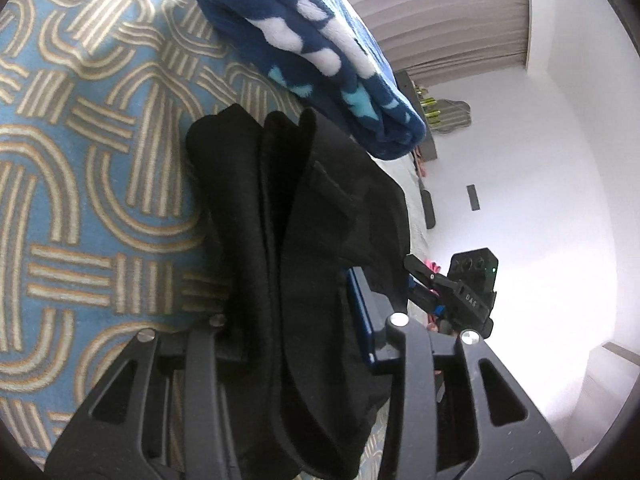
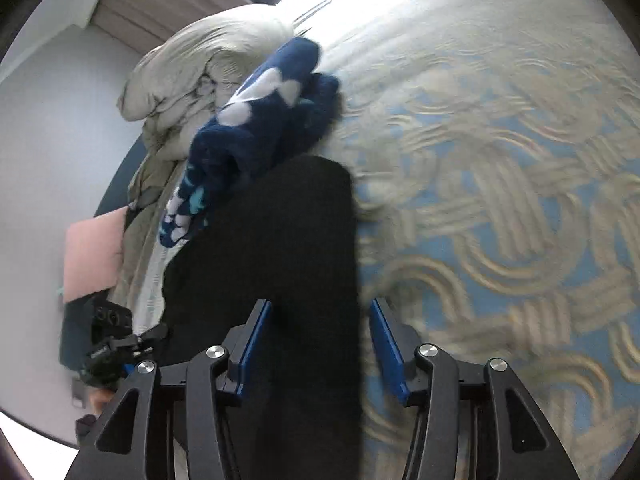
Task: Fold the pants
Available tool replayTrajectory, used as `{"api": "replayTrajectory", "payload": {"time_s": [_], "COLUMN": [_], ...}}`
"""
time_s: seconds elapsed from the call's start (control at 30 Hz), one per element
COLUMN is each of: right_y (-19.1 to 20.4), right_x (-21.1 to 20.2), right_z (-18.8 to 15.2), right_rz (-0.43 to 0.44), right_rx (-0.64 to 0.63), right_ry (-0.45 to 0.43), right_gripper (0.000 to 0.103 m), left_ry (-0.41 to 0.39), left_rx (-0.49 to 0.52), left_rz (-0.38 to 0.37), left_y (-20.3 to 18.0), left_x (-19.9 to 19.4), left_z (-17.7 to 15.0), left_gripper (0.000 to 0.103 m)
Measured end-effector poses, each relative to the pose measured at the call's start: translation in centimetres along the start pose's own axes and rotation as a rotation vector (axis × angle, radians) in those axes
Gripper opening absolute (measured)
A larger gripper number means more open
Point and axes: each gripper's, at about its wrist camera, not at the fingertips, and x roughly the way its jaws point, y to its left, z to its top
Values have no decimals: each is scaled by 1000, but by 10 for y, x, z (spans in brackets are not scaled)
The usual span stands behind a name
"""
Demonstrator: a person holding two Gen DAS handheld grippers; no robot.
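Note:
The black pants (image 1: 304, 248) lie bunched in folds on the blue and beige patterned bedspread (image 1: 80, 160). My left gripper (image 1: 296, 320) has its jaws around a thick fold of the pants; the left finger is hidden under the cloth and the blue right pad (image 1: 362, 312) shows beside it. In the right wrist view the pants (image 2: 288, 264) run as a flat black strip between my right gripper's (image 2: 318, 336) blue pads (image 2: 388, 344), which stand wide apart and do not press the cloth. The right gripper (image 1: 460, 296) also shows in the left wrist view.
A folded navy fleece blanket (image 1: 320, 52) with white and light-blue shapes lies just beyond the pants (image 2: 256, 132). A crumpled beige duvet (image 2: 200, 72) sits at the bed's far end. A white wall (image 1: 540, 160) and a pink object (image 2: 92, 256) lie past the bed edge.

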Motion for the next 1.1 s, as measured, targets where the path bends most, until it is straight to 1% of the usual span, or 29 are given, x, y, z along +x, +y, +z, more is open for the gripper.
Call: {"api": "replayTrajectory", "payload": {"time_s": [0.07, 0.13, 0.17, 0.2, 0.27, 0.3, 0.33, 0.37, 0.47, 0.6, 0.73, 0.8, 0.9, 1.0, 1.1], "right_y": [10, 24, 28, 29, 24, 20, 20, 26, 53, 85, 100, 99, 94, 83, 61], "right_x": [-2, -6, -5, -3, 9, 12, 11, 7, -12, -45, -77, -98, -123, -151, -191], "right_z": [-1, -11, -13, -13, -6, -4, -3, -4, -11, -16, -20, -22, -26, -28, -34], "right_rz": [2, 27, 23, -1, -53, -58, -50, -44, -27, 5, 30, 49, 68, 64, 51], "right_rx": [-22, -85, -100, -101, -68, -40, -27, -44, -106, -129, -131, -114, -90, -71, -42], "right_ry": [24, 46, 55, 52, 52, 50, 36, 17, -41, -100, -139, -162, -188, -221, -265], "right_gripper": [53, 53, 53, 52, 35, 24, 17, 15, 14, 14, 14, 14, 14, 14, 14], "left_ry": [7, 13, 11, 7, -12, -20, -31, -41, -66, -78, -86, -82, -61, -29, 19], "left_rx": [13, 24, 25, 22, 18, 35, 65, 89, 119, 156, 203, 225, 264, 294, 322], "left_rz": [-1, 19, 26, 40, 77, 89, 101, 116, 120, 104, 88, 79, 75, 59, 29], "left_y": [-3, -4, -4, -4, -10, -15, -23, -30, -48, -74, -108, -126, -158, -187, -220], "left_x": [-2, -5, -4, -2, -2, -4, -5, -10, -21, -36, -50, -51, -41, -22, 14], "left_z": [-1, -2, -1, 0, 1, 1, 0, -1, -4, -8, -14, -18, -26, -32, -39], "left_gripper": [40, 41, 41, 40, 26, 25, 24, 23, 22, 22, 22, 22, 22, 22, 22]}}
